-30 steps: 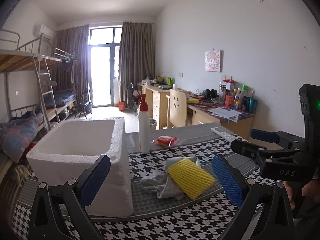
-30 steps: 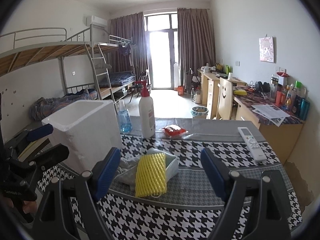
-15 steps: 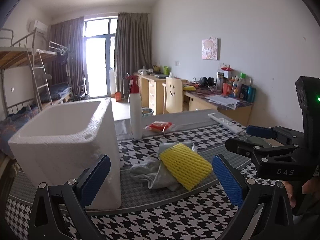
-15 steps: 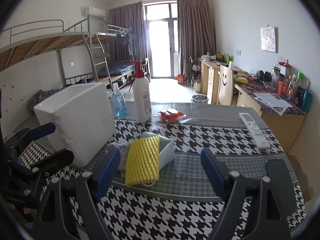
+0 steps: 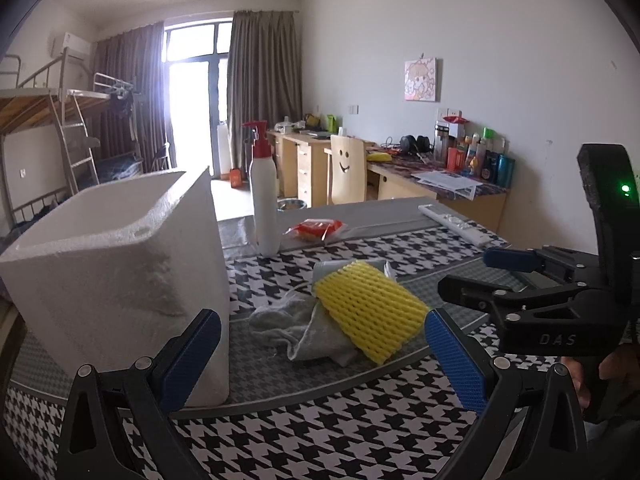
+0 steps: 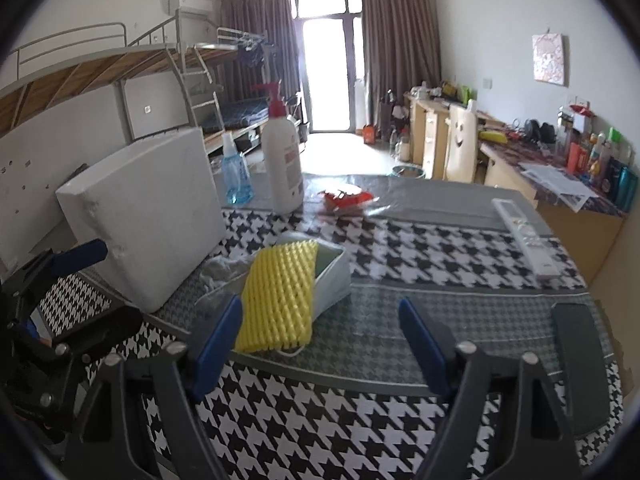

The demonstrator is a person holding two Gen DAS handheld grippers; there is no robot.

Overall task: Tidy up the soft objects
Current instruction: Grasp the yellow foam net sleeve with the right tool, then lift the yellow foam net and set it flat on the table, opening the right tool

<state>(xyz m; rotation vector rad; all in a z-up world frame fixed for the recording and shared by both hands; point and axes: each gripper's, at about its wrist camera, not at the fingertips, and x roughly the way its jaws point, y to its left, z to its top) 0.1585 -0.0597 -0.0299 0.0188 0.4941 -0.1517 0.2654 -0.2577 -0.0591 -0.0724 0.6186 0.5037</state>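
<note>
Dorm room, houndstooth table point(image 5: 320, 432). Yellow foam net point(image 5: 366, 314) lies on grey cloth point(image 5: 296, 326) and small box point(image 6: 332, 276), just right of white foam bin point(image 5: 120, 272). Left gripper point(image 5: 320, 360) spread wide, empty. Right gripper point(image 6: 320, 344) jaws just closing a bit, nothing between them, near the net.

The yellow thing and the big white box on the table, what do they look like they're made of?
The yellow sleeve looks like soft foam netting, matte: an open diamond mesh with a puffy, ridged surface. The white box looks like expanded polystyrene foam: thick walls, a grainy, pebbled matte surface and a dented, crumbly patch on its side. Neither can be confirmed by look alone.
</note>
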